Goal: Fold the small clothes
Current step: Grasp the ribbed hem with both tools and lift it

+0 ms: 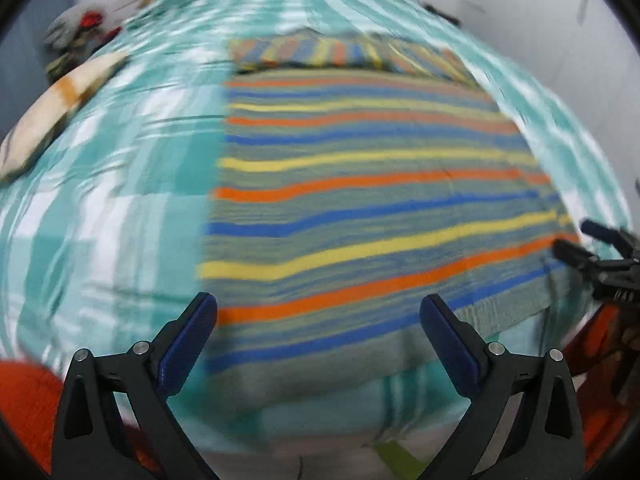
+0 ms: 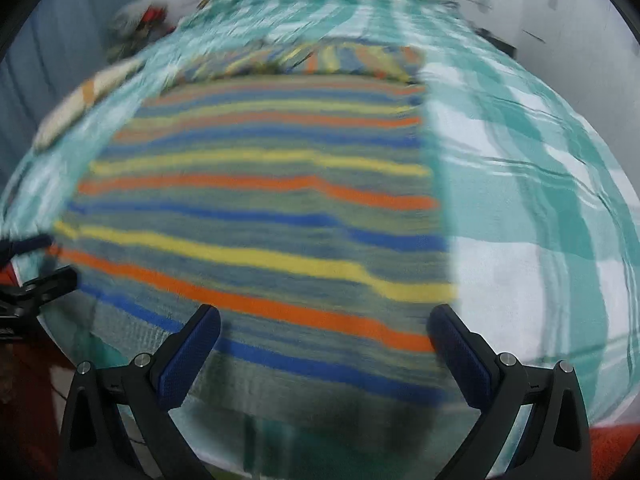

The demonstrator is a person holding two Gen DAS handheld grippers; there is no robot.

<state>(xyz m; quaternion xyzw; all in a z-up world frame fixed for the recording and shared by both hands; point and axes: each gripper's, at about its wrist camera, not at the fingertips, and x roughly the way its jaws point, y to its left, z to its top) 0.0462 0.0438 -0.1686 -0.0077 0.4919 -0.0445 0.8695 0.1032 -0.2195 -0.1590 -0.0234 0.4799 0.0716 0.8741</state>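
A striped garment (image 1: pixel 360 184) in grey, orange, blue and yellow lies flat on the bed; it also shows in the right wrist view (image 2: pixel 272 208). Its far end is folded into a band (image 1: pixel 344 54). My left gripper (image 1: pixel 318 308) is open and empty, hovering over the garment's near hem. My right gripper (image 2: pixel 324 320) is open and empty, also over the near hem. The right gripper shows at the right edge of the left wrist view (image 1: pixel 592 252); the left gripper shows at the left edge of the right wrist view (image 2: pixel 44 276). Both views are motion-blurred.
A teal and white checked bedsheet (image 1: pixel 120 200) covers the bed (image 2: pixel 540 200). A cream pillow (image 1: pixel 60 104) lies at the left. A pile of clutter (image 1: pixel 80 28) sits beyond it. White walls stand behind and to the right. An orange-red surface (image 1: pixel 24 400) is below the bed edge.
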